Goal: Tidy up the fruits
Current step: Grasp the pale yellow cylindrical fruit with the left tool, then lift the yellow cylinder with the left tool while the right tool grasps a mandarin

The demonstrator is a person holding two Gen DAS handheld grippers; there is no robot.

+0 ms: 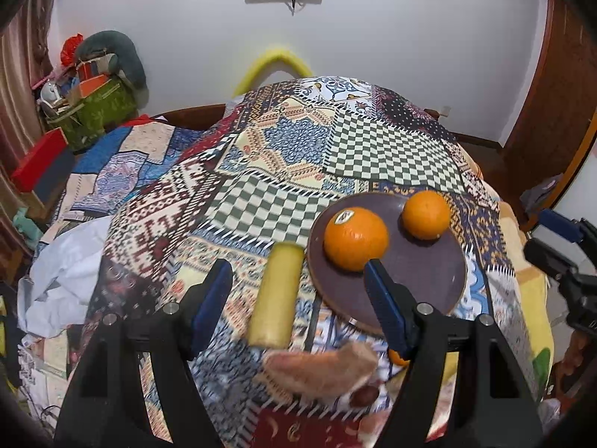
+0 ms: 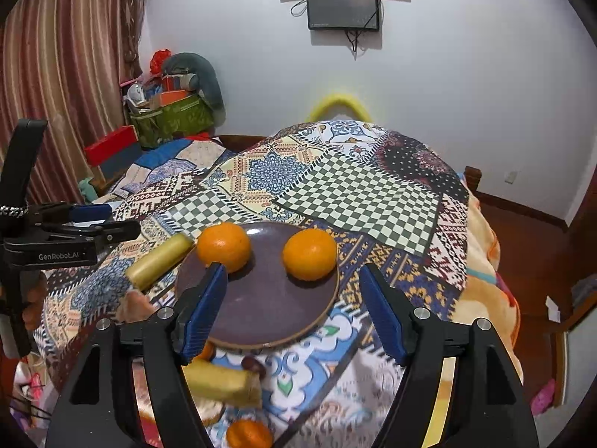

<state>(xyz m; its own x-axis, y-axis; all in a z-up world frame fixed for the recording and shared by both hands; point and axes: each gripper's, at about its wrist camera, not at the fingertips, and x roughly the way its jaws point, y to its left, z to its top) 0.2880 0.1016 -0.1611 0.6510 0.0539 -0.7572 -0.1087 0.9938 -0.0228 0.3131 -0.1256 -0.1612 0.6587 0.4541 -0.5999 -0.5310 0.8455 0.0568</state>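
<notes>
A dark purple plate (image 1: 440,276) (image 2: 268,310) lies on the patchwork cloth and holds two oranges, one with a sticker (image 1: 354,238) (image 2: 223,246) and a plain one (image 1: 425,214) (image 2: 309,254). A yellow cylinder-shaped fruit piece (image 1: 276,295) (image 2: 158,261) lies left of the plate. My left gripper (image 1: 298,291) is open above it, empty. My right gripper (image 2: 293,295) is open over the plate's near side, empty. Near the front edge lie another yellow piece (image 2: 224,382), a small orange (image 2: 248,434) (image 1: 397,357), a dark date-like fruit (image 1: 363,395) (image 2: 253,364) and a tan piece (image 1: 321,369).
The table (image 1: 373,149) is draped with a patchwork cloth that falls off at the right and front edges. A bed with boxes and a green bag (image 1: 100,108) stands to the left. The other gripper shows at each view's side edge (image 1: 559,257) (image 2: 74,231).
</notes>
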